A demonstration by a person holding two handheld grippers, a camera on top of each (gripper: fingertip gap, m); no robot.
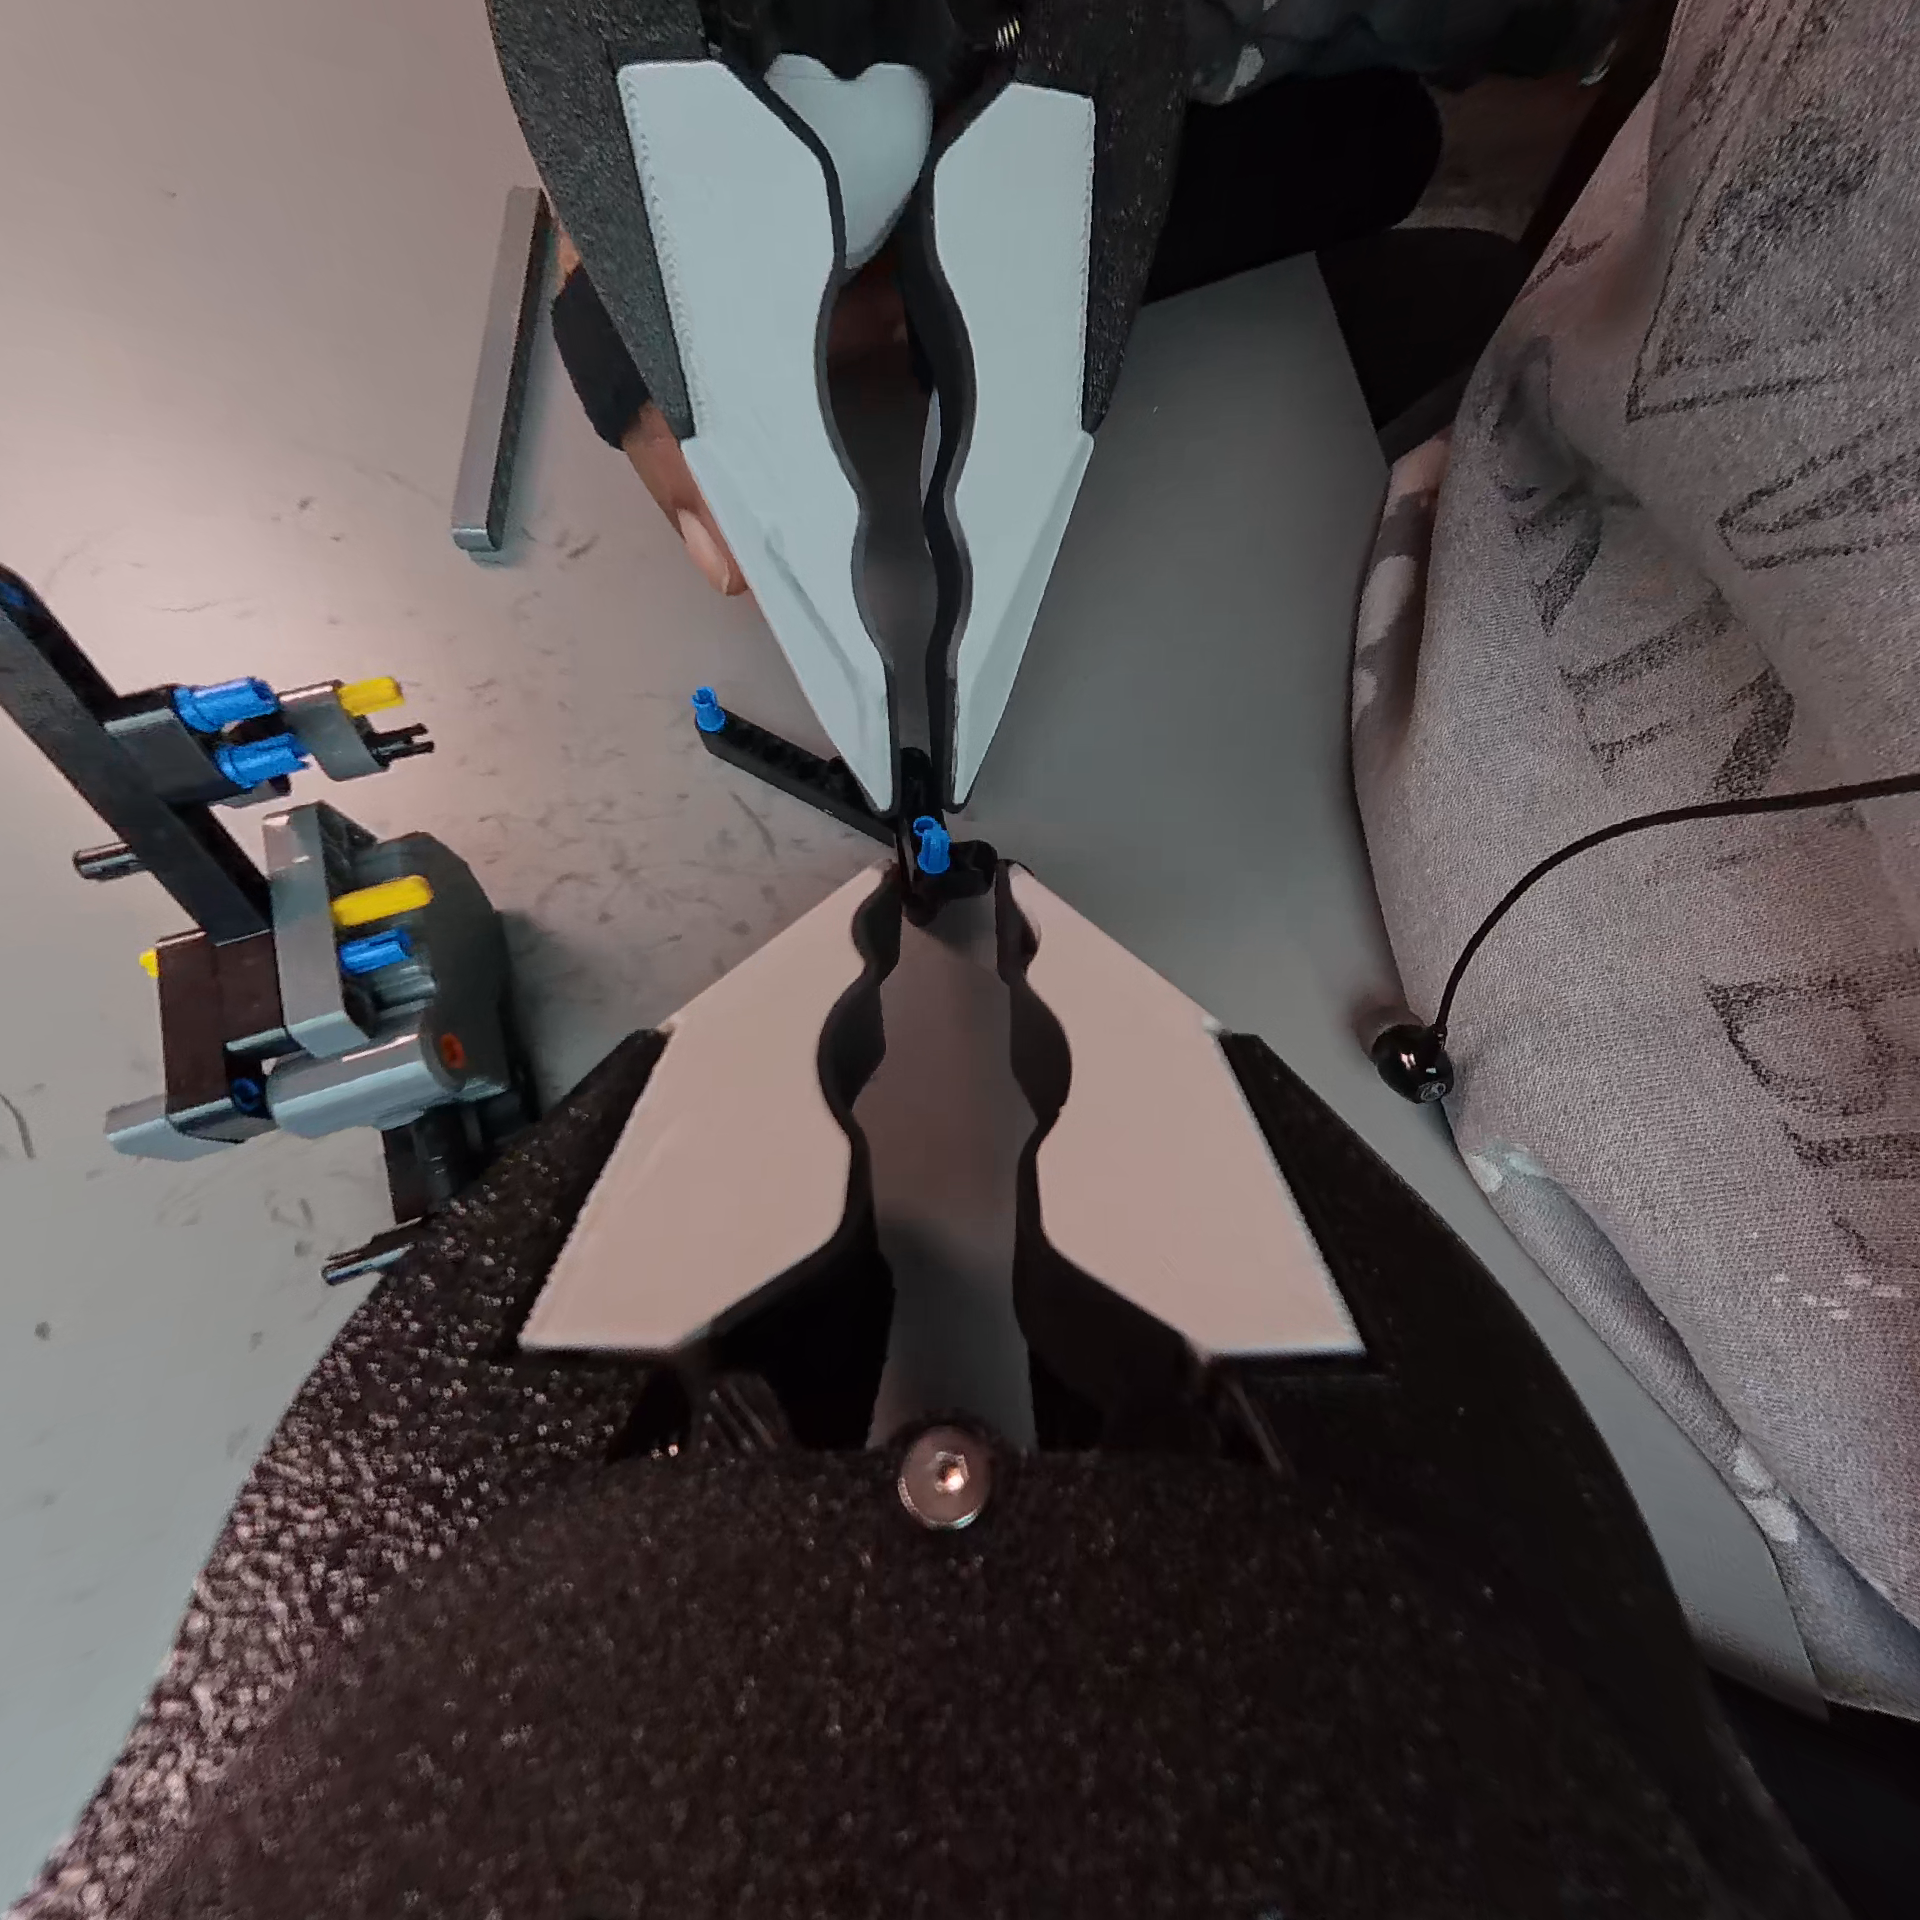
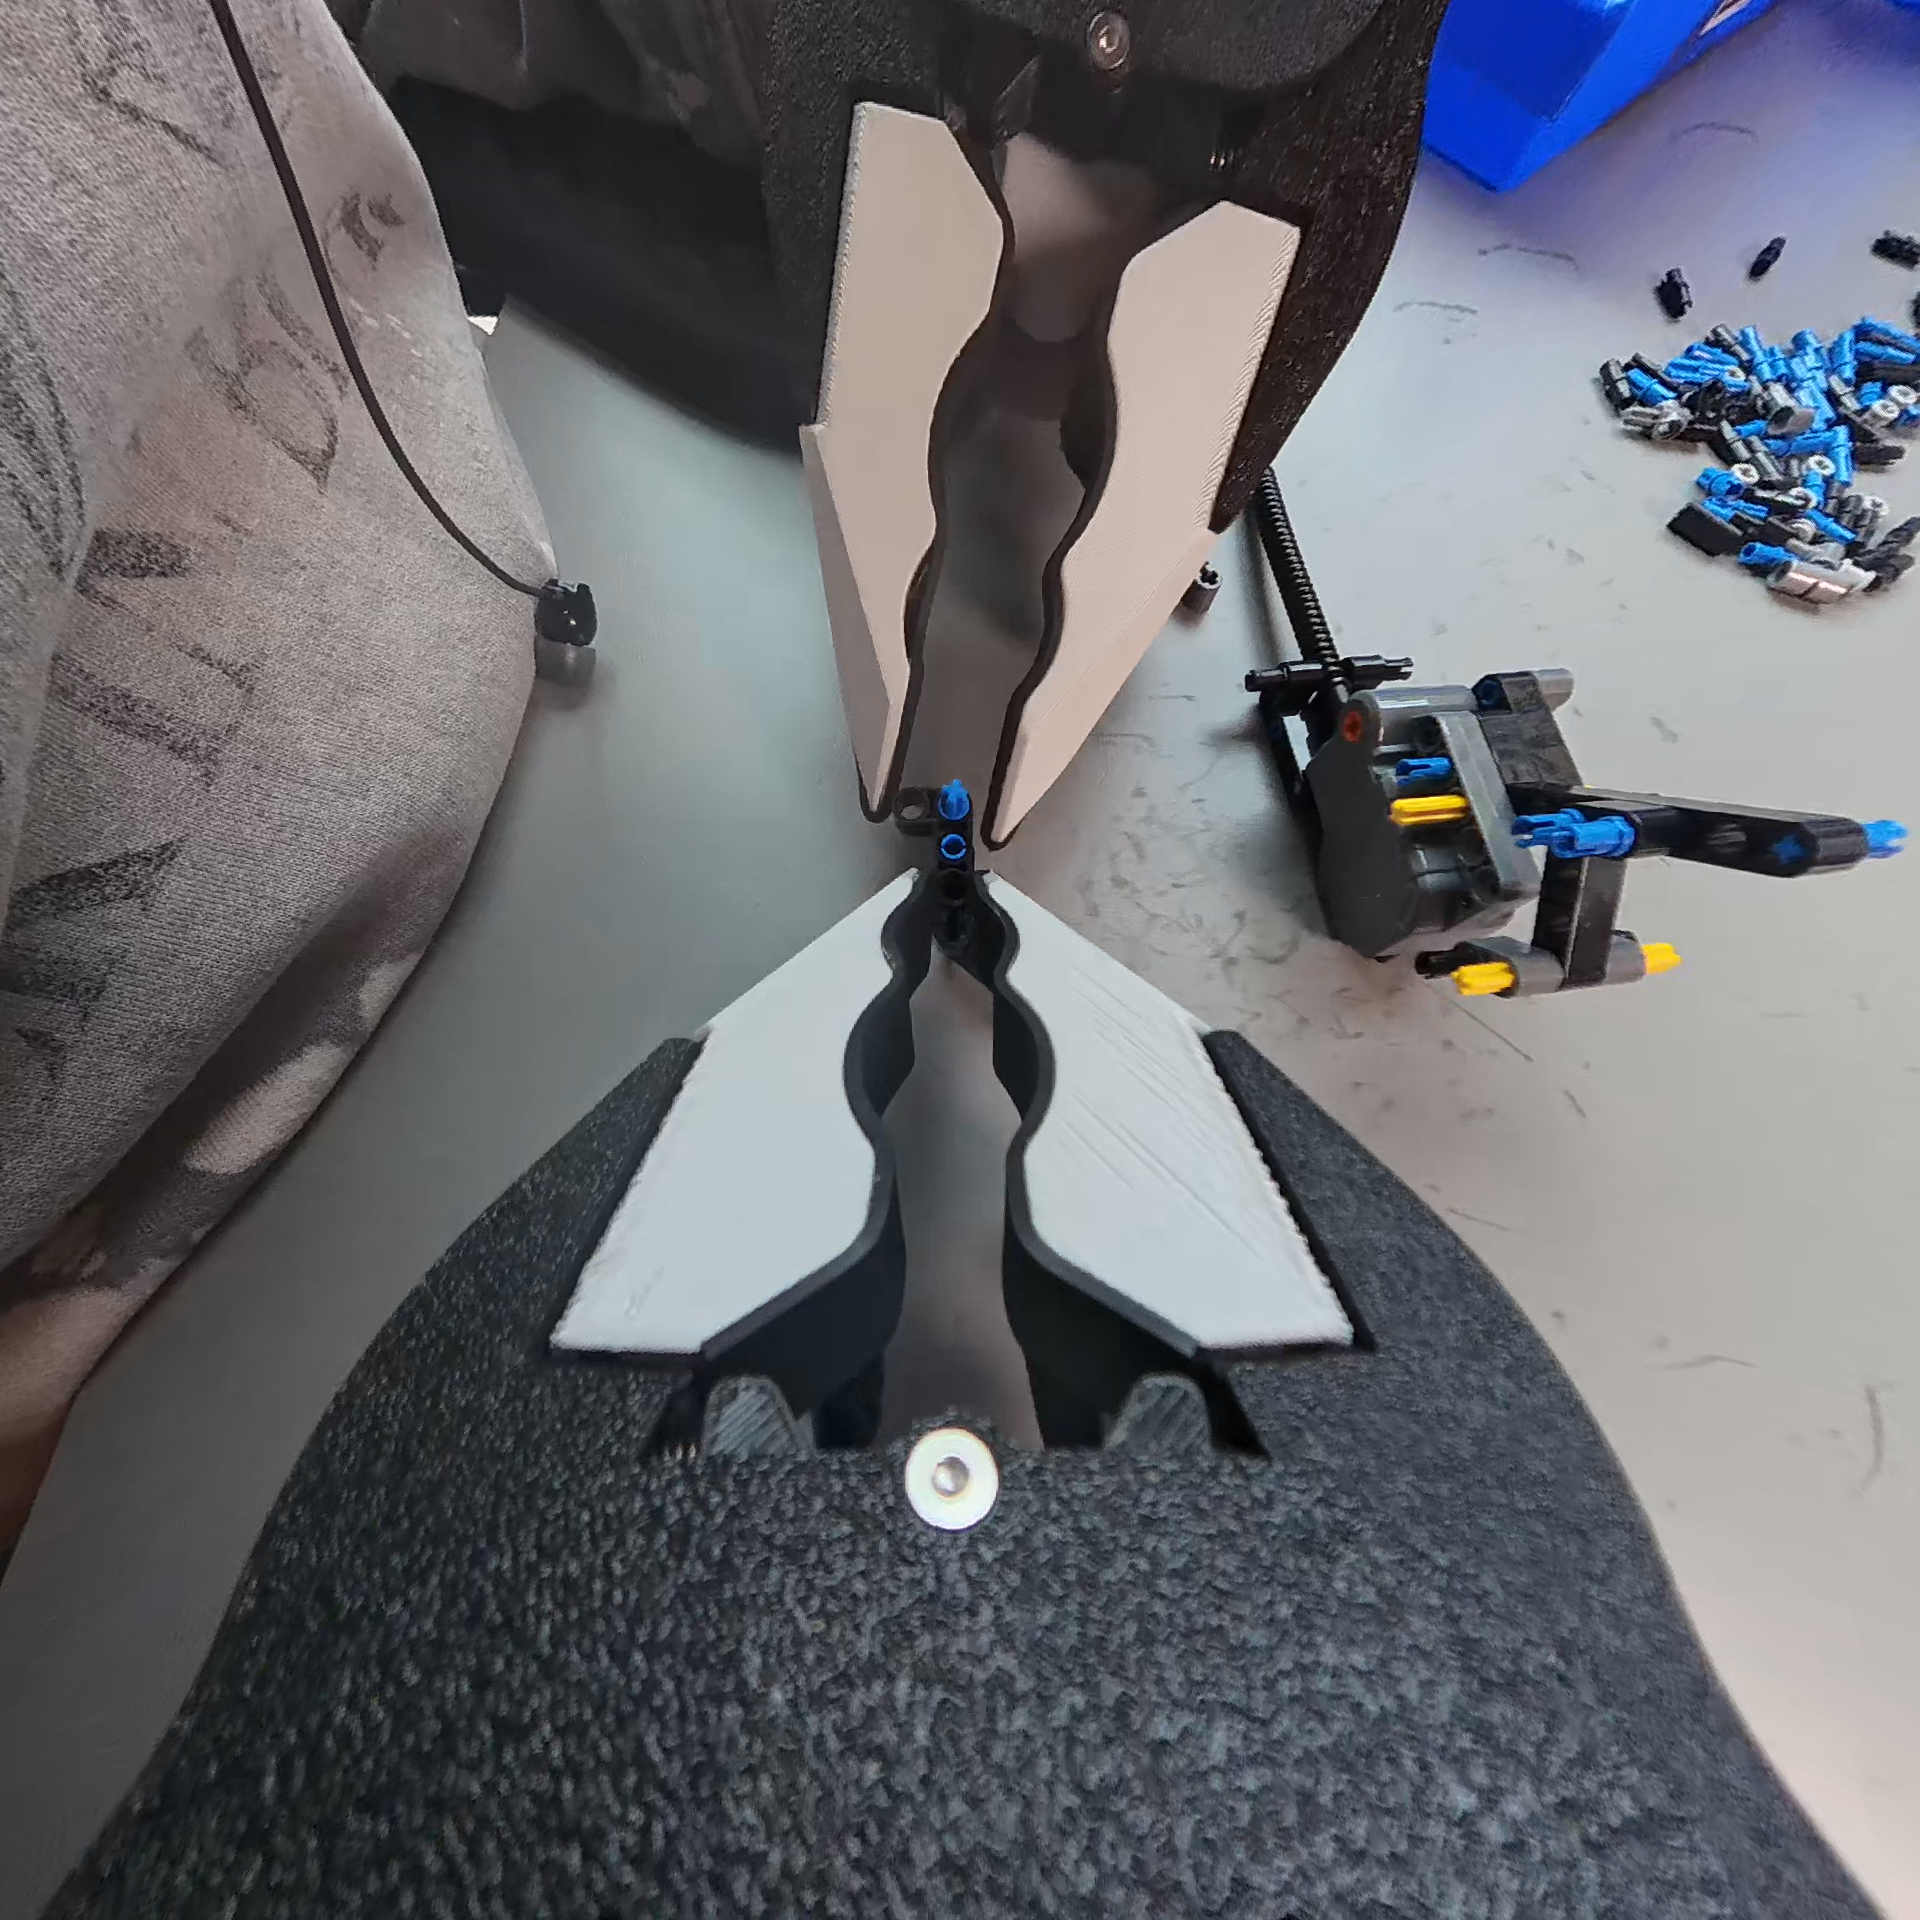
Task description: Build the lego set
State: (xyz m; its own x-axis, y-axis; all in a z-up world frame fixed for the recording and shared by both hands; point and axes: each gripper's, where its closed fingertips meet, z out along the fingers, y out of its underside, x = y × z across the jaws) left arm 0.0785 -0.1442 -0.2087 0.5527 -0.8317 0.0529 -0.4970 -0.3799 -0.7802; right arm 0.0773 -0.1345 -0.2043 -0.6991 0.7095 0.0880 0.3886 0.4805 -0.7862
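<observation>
A black angled lego beam (image 1: 790, 769) with blue pins (image 1: 928, 842) hangs above the grey table (image 1: 260, 312). My two grippers meet tip to tip on it. My right gripper (image 2: 951, 883) is shut on the beam (image 2: 951, 914), which that view shows end-on. It enters the left wrist view (image 1: 920, 800) from the top. My left gripper (image 1: 943, 878) closes around the beam's near end, where a blue pin (image 2: 953, 800) sticks out. It also shows in the right wrist view (image 2: 930, 821) at the top. A partly built grey and black lego assembly (image 2: 1455, 821) lies on the table, also in the left wrist view (image 1: 312, 966).
A pile of loose blue, black and grey pins (image 2: 1787, 457) and a blue bin (image 2: 1558, 83) are at the far right. A grey bar (image 1: 504, 384) lies on the table. A person's grey patterned garment (image 1: 1662, 727) with a black cord toggle (image 1: 1408, 1060) overhangs the table edge. Less than 4 cm separates the two grippers' tips.
</observation>
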